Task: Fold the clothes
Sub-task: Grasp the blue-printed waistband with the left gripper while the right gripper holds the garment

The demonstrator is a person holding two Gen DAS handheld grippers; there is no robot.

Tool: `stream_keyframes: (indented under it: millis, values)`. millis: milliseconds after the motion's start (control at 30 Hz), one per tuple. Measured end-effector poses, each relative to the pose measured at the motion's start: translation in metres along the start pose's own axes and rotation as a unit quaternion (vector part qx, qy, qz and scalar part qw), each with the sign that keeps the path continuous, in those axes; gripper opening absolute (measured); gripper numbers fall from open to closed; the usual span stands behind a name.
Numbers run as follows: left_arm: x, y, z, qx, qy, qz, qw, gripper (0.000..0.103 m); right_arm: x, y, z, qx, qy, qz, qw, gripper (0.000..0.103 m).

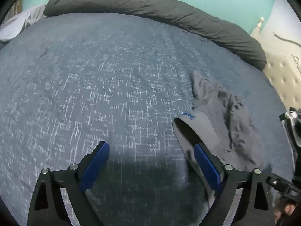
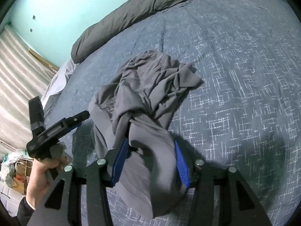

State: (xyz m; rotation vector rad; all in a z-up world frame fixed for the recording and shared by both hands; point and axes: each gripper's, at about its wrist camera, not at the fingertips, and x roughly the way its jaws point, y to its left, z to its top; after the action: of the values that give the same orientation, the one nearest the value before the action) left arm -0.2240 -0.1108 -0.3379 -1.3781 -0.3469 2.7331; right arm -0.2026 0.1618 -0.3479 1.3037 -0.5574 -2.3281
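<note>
My right gripper (image 2: 150, 156) jaws half apart, grey garment (image 2: 146, 86) bunched between them at lower centre; my left gripper (image 1: 150, 150) wide apart over the blue bedspread (image 1: 94, 75), nothing held.

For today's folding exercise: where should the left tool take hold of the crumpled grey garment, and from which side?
Grip the flat elastic waistband, the smooth part of the grey garment; the rest is bunched. Come with the left tool from the open bedspread side; its right pad is already inside the waistband opening.
</note>
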Motion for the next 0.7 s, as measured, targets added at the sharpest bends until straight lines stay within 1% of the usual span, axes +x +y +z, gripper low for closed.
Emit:
stream_keyframes:
  millis: [67, 133, 200, 233, 267, 333, 367, 433, 500, 567, 600, 633, 667, 700]
  values:
    - [0.004, -0.002, 0.006, 0.01, 0.002, 0.0, 1.0, 0.087, -0.001, -0.002, 0.0, 0.001, -0.001, 0.001, 1.0, 0.05]
    - [0.007, -0.007, 0.009, 0.017, 0.003, -0.005, 0.9998, 0.087, -0.002, -0.004, -0.001, 0.003, -0.002, 0.002, 1.0, 0.05]
    - [0.009, -0.01, 0.011, 0.022, 0.005, -0.008, 0.9997, 0.083, -0.003, -0.005, -0.001, 0.005, -0.003, 0.003, 1.0, 0.05]
    - [0.011, -0.011, 0.012, 0.025, 0.008, -0.012, 0.9996, 0.076, -0.004, -0.006, -0.002, 0.005, -0.003, 0.003, 1.0, 0.05]
    - [0.012, -0.014, 0.014, 0.03, 0.01, -0.015, 0.9994, 0.072, -0.005, -0.007, -0.002, 0.006, -0.004, 0.004, 1.0, 0.05]
    - [0.014, -0.019, 0.016, 0.039, 0.015, -0.018, 0.9989, 0.07, -0.005, -0.008, -0.002, 0.006, -0.003, 0.006, 1.0, 0.05]
    - [0.015, -0.021, 0.017, 0.046, 0.018, -0.019, 0.9986, 0.066, -0.005, -0.008, -0.002, 0.007, -0.004, 0.007, 1.0, 0.05]
    - [0.017, -0.023, 0.018, 0.056, 0.025, -0.02, 0.9979, 0.061, -0.006, -0.009, -0.002, 0.009, -0.005, 0.009, 1.0, 0.05]
    - [0.021, -0.027, 0.023, 0.06, 0.029, -0.024, 0.9975, 0.059, -0.006, -0.009, -0.001, 0.011, -0.006, 0.01, 1.0, 0.05]
    - [0.022, -0.032, 0.023, 0.066, 0.031, -0.026, 0.997, 0.052, -0.007, -0.01, -0.002, 0.013, -0.007, 0.011, 1.0, 0.05]
    - [0.022, -0.034, 0.023, 0.071, 0.032, -0.027, 0.9966, 0.05, -0.008, -0.011, -0.002, 0.014, -0.007, 0.012, 1.0, 0.05]
    - [0.023, -0.036, 0.023, 0.075, 0.033, -0.028, 0.9962, 0.045, -0.008, -0.011, -0.002, 0.015, -0.008, 0.013, 1.0, 0.05]
    - [0.024, -0.038, 0.023, 0.078, 0.036, -0.03, 0.9958, 0.037, -0.009, -0.012, -0.002, 0.015, -0.008, 0.013, 1.0, 0.05]
    - [0.024, -0.039, 0.022, 0.082, 0.038, -0.034, 0.9953, 0.033, -0.009, -0.012, -0.002, 0.016, -0.008, 0.014, 1.0, 0.05]
